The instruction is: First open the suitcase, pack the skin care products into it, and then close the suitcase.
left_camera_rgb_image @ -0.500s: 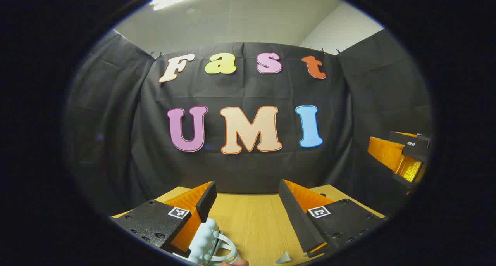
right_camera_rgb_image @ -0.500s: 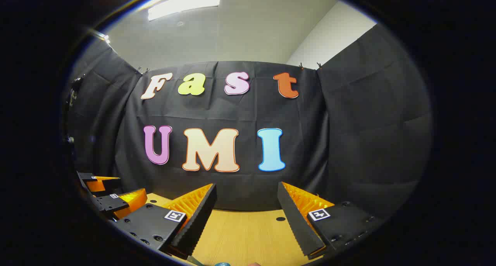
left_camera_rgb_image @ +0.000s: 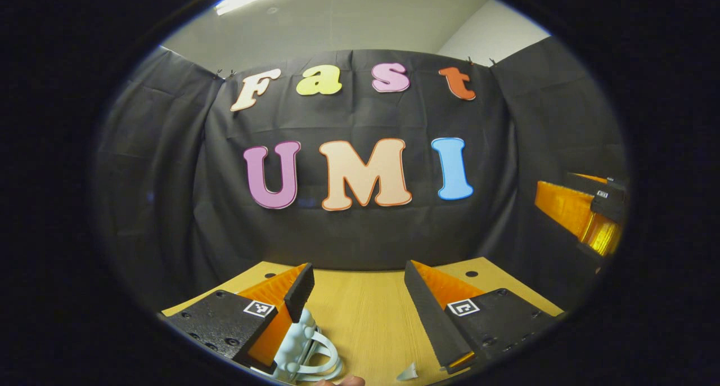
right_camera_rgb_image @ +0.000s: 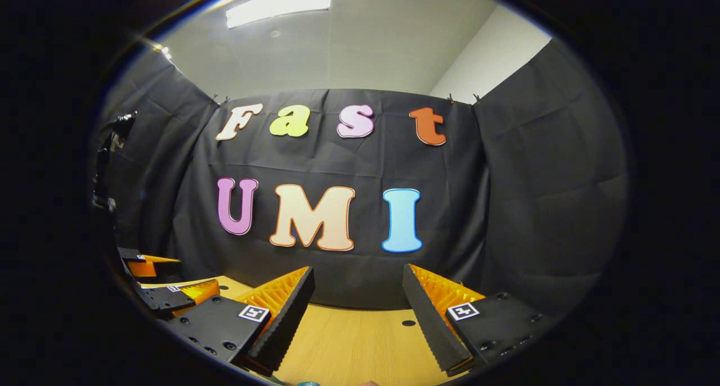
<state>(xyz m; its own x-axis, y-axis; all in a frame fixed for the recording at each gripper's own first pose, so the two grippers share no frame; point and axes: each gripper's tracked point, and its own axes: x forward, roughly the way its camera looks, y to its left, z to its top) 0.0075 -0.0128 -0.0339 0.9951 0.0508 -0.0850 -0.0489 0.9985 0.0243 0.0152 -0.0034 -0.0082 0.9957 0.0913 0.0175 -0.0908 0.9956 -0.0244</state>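
My left gripper [left_camera_rgb_image: 358, 273] hovers open over the wooden table [left_camera_rgb_image: 365, 318], with only bare wood between its fingers. A pale blue bumpy item with a loop handle [left_camera_rgb_image: 301, 344] lies under and just inside its left finger, cut off by the lower edge; what it is I cannot tell. A fingertip [left_camera_rgb_image: 340, 381] peeks in beside it. My right gripper [right_camera_rgb_image: 358, 274] is open too, above the table [right_camera_rgb_image: 349, 346], with nothing between its fingers. In the left gripper view, the right gripper [left_camera_rgb_image: 585, 217] is at the far right edge. In the right gripper view, the left gripper [right_camera_rgb_image: 163, 293] is low on the left.
A small whitish scrap [left_camera_rgb_image: 408, 371] lies near the left gripper's right finger. The tabletop has small round holes [left_camera_rgb_image: 471, 274] [right_camera_rgb_image: 409, 323]. The black cloth wall closes off the table's back and both sides. A bit of something teal [right_camera_rgb_image: 306, 383] sits at the bottom edge.
The left gripper view has tipped downward, so more tabletop and the pale blue item's handle show. The right gripper view has swung slightly left. Both grippers stay open.
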